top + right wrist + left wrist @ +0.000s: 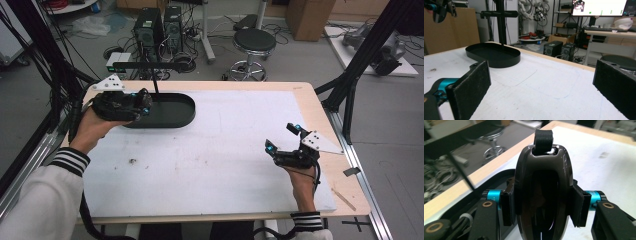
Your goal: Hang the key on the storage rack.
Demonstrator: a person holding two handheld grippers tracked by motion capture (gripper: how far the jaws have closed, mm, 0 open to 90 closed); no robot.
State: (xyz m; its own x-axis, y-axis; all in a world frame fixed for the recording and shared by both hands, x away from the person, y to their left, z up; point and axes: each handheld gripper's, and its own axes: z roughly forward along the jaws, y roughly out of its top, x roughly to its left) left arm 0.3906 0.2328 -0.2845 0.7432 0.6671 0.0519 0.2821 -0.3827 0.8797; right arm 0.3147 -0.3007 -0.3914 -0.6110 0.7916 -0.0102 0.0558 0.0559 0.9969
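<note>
**White mat, black tray, one glossy piece in the left tongs**

White matting covers most of the surface (210, 150), with a strip of pale wood showing along its edges and a few dark scuffs on the near left part.

Nearest the person, the right tongs (281, 138) stand wide apart over the right side of the mat with nothing between the pads; in the right gripper view the two black pads frame bare mat.

Further off on the left, the left tongs (145, 106) are clamped on a glossy dark brown oval piece (543, 190). It is smooth and rounded, shiny enough to mirror its surroundings, with a long dark hollow down its middle and a black strap loop (543, 142) rising from a notch at its far end. The pads press its two long sides. It is held at the near left end of the black oval tray (172, 114), which lies on the far left part of the mat; a thin black stand (152, 75) with a crossbar rises from the tray.

Beyond the surface lie a grey floor, a black round stool (254, 42), two computer towers (160, 27) amid tangled cables, and cardboard boxes (310, 17).
</note>
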